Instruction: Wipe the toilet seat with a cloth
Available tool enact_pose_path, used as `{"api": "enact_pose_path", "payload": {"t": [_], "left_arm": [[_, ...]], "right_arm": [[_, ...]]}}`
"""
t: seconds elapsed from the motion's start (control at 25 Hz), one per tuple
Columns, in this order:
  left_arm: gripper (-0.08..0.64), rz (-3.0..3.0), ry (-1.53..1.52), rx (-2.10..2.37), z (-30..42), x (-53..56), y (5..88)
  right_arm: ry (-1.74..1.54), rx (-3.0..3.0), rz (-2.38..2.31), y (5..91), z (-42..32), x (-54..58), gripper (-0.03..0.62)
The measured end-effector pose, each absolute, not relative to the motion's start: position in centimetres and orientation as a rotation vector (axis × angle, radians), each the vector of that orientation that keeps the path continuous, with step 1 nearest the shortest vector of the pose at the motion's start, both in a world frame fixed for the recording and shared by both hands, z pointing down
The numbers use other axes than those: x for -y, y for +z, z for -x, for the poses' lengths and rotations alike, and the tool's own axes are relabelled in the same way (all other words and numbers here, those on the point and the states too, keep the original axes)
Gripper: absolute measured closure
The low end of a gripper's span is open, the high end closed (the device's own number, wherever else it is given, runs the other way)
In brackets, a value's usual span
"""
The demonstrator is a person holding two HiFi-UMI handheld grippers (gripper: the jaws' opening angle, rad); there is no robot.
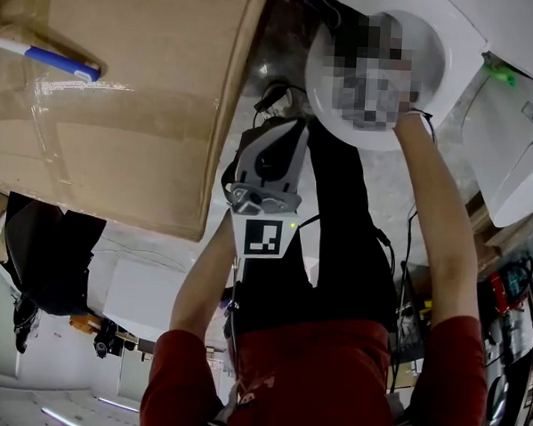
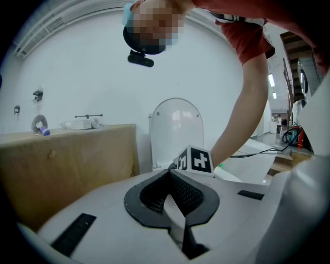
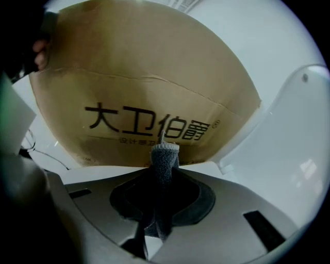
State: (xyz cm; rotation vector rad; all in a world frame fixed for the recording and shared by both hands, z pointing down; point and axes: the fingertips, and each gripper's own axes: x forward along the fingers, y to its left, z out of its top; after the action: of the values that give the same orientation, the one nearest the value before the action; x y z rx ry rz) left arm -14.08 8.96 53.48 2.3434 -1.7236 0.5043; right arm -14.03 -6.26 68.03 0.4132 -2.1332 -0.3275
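Note:
In the head view the white toilet [image 1: 453, 57] is at the top right, and my right forearm [image 1: 435, 225] reaches up to its rim; a blurred patch hides the right gripper there. My left gripper [image 1: 275, 128] hangs in mid-air left of the bowl. Its jaws [image 2: 170, 175] are shut with nothing between them. In the left gripper view the toilet lid [image 2: 176, 126] stands raised behind the right gripper's marker cube [image 2: 196, 160]. My right gripper [image 3: 164, 172] is shut on a grey cloth [image 3: 164, 154], which sticks up past the jaw tips.
A big cardboard box [image 1: 121, 93] stands close to the left of the toilet, with a blue-and-white brush handle [image 1: 43, 58] on top. Its printed side [image 3: 149, 98] fills the right gripper view. White toilet parts [image 3: 299, 154] curve at the right. Cables and gear [image 1: 512, 283] lie right.

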Motion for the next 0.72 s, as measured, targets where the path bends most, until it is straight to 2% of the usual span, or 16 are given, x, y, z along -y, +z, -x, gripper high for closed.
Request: {"api": "enact_pose_path", "payload": {"t": [0.32,0.72], "left_arm": [[0.546,-2.336,0.522,1.711,14.1,-10.9,53.6],[0.546,-2.353,0.527,1.707,13.3,-11.5,53.2]], "right_arm": [[-0.423,2.140,-0.132,68.8,12.5,-3.7,0.529],[-0.442,2.069,0.009,69.3,6.7,-13.5,0.529]]}}
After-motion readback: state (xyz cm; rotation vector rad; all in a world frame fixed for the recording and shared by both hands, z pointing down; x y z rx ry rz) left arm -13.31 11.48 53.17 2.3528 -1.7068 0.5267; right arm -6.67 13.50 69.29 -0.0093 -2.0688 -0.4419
